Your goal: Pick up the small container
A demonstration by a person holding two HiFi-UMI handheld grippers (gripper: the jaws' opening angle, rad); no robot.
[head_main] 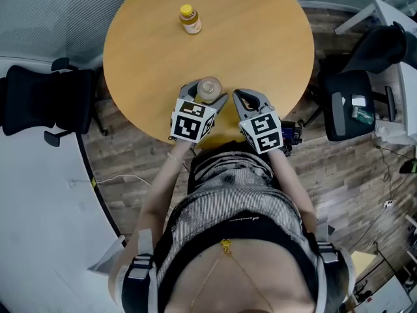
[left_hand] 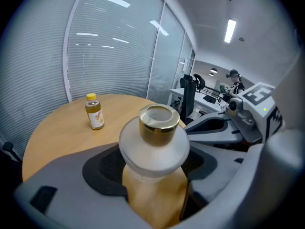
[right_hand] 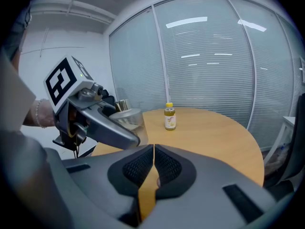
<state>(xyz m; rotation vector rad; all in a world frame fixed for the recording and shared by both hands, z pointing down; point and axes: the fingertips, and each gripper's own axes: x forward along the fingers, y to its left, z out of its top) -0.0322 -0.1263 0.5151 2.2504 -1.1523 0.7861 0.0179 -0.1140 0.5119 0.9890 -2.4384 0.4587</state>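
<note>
The small container [left_hand: 153, 151], frosted, gold-capped, sits upright; clamped between jaws.

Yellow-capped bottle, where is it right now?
In the head view the yellow-capped bottle stands upright near the table's far edge, well beyond the gold-capped jar held in the left gripper.

container [left_hand: 153, 151] frosted wht | cap [left_hand: 157, 123] gold | bottle [head_main: 190, 19] yel | table [head_main: 260, 57] tan wood
</note>
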